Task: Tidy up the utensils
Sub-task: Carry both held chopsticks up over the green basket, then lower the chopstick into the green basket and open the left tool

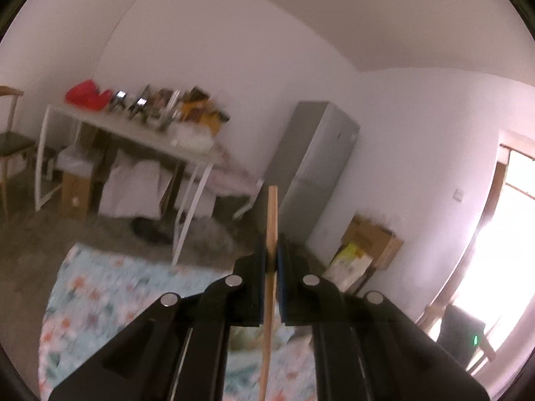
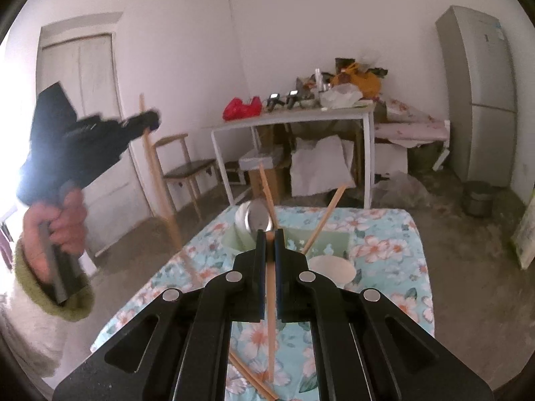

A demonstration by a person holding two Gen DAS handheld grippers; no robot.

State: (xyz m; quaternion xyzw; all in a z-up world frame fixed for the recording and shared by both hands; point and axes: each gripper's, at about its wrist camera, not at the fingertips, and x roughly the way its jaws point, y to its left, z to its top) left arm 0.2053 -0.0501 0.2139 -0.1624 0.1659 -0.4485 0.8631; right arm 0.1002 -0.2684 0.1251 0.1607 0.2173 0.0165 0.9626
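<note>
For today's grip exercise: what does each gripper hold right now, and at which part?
The left gripper pinches a wooden chopstick partway along its shaft. The right gripper pinches another chopstick, also along its shaft, both ends free.

The left hand-held gripper (image 1: pixel 271 254) pinches an upright wooden chopstick (image 1: pixel 271 220) above the floral-clothed tabletop (image 1: pixel 110 287), facing a cluttered white table (image 1: pixel 133 132) and a grey fridge (image 1: pixel 314 167).

My grippers (image 2: pixel 270 234) are matt black plastic. Chopstick (image 1: pixel 271 220) pale bare wood, tablecloth (image 2: pixel 384 234) floral cloth, spoon (image 2: pixel 257 220) shiny metal, bowl (image 2: pixel 331 267) smooth white, floor (image 2: pixel 468 267) rough concrete.
</note>
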